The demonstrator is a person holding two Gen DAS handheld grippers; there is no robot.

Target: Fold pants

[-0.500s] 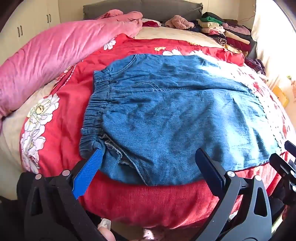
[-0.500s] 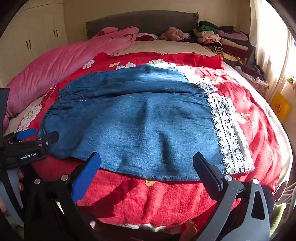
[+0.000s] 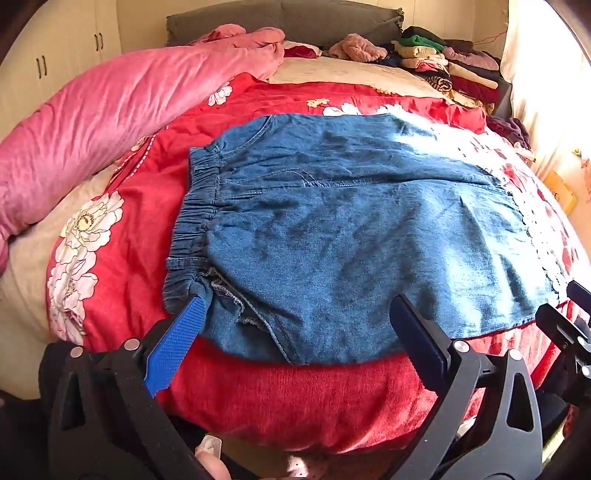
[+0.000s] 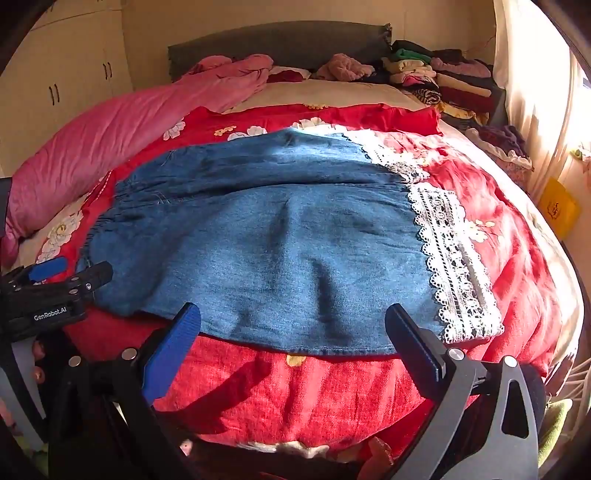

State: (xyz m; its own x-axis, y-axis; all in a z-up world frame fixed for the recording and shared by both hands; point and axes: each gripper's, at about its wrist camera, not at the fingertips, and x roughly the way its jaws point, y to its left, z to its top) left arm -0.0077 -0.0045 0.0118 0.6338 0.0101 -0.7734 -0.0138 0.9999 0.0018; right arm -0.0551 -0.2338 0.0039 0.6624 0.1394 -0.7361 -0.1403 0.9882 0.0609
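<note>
Blue denim pants (image 3: 351, 236) lie spread flat on the red floral bedspread (image 3: 280, 391), elastic waistband (image 3: 192, 225) to the left, white lace hem (image 4: 454, 266) to the right. My left gripper (image 3: 295, 314) is open at the near edge, close to the waistband corner; its blue left finger (image 3: 177, 343) reaches the waistband. My right gripper (image 4: 291, 325) is open, its fingertips at the pants' (image 4: 280, 254) near edge, towards the lace end. Neither holds cloth. The left gripper also shows at the left of the right wrist view (image 4: 68, 273).
A pink quilt (image 3: 110, 122) runs along the left of the bed. Stacked folded clothes (image 3: 443, 66) sit at the far right by the grey headboard (image 3: 280, 18). A wardrobe (image 4: 59, 74) stands at left, a curtain (image 4: 535, 74) at right.
Both grippers have crept slightly forward towards the pants' near edge. The pants have not moved.
</note>
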